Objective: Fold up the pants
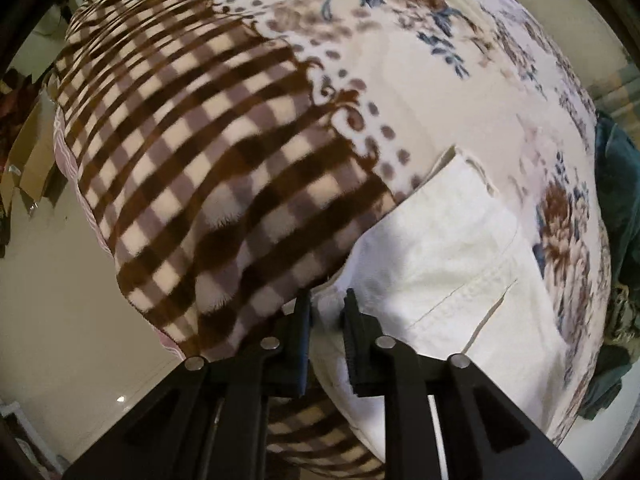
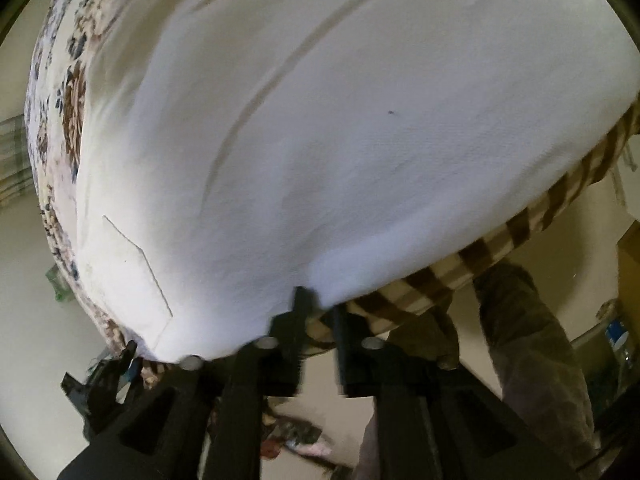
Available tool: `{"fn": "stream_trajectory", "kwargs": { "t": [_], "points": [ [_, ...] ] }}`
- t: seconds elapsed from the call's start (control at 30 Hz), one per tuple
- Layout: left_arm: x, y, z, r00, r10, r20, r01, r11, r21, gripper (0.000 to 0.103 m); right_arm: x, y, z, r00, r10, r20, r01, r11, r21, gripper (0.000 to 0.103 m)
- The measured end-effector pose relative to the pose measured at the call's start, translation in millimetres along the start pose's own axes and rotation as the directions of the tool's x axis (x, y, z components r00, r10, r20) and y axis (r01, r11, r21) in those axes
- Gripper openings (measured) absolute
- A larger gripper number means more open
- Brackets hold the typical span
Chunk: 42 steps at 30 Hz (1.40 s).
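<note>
The left tool (image 1: pixel 328 308) has its two black fingers parted by a narrow gap, with the near edge of the white cotton pants (image 1: pixel 440 272) lying between them; whether the pads actually press the cloth cannot be told. The right tool (image 2: pixel 318 312) is likewise slightly apart at the pants' near edge (image 2: pixel 320 140), its tips blurred, so any hold there cannot be told either. The pants lie spread flat, a stitched pocket outline showing, on a fleece blanket with a brown-and-cream check border and a floral middle in blue and brown (image 1: pixel 200 152) that covers the bed. Beside the bed are the pale glossy floor (image 1: pixel 52 300), a dark teal cloth (image 1: pixel 616 184), and a clear plastic bottle (image 2: pixel 618 340) whose blue label is unreadable.
</note>
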State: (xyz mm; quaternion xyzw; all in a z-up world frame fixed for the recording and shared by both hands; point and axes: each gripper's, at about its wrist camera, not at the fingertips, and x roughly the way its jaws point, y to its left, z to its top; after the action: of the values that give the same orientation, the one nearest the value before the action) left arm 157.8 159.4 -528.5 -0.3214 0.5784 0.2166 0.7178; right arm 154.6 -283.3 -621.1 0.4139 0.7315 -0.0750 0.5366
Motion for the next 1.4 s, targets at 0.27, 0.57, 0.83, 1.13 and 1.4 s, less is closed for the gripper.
{"fn": "stream_trajectory", "kwargs": {
  "t": [0.27, 0.57, 0.83, 1.13, 1.4],
  "points": [
    [-42.4, -49.4, -18.9, 0.994, 0.099, 0.043, -0.106, 0.969, 0.224, 0.056, -71.7, -61.0, 14.1, 0.99, 0.084, 0.112, -0.078, 0.995, -0.056, 0.088],
    [-41.0, -193.0, -109.4, 0.999, -0.027, -0.034, 0.041, 0.845, 0.533, 0.063, -205.3, -239.2, 69.0, 0.862, 0.036, 0.506, -0.13, 0.98, 0.152, 0.088],
    [27.4, -337.6, -223.5, 0.969, -0.036, -0.244, 0.204, 0.675, 0.709, 0.063, -258.0, -379.3, 151.2, 0.723, 0.13, 0.678, -0.373, 0.9, 0.224, 0.071],
    [79.5, -391.9, -281.2, 0.966, 0.093, -0.243, 0.153, 0.552, 0.82, 0.069, -247.7, -376.4, 193.3, 0.603, 0.339, 0.722, -0.505, 0.863, 0.017, 0.044],
    [98.0, -405.8, -290.8, 0.957, 0.09, -0.276, 0.192, 0.519, 0.833, 0.103, -228.7, -356.4, 228.3, 0.548, 0.477, 0.687, -0.633, 0.773, -0.032, 0.035]
  ]
}}
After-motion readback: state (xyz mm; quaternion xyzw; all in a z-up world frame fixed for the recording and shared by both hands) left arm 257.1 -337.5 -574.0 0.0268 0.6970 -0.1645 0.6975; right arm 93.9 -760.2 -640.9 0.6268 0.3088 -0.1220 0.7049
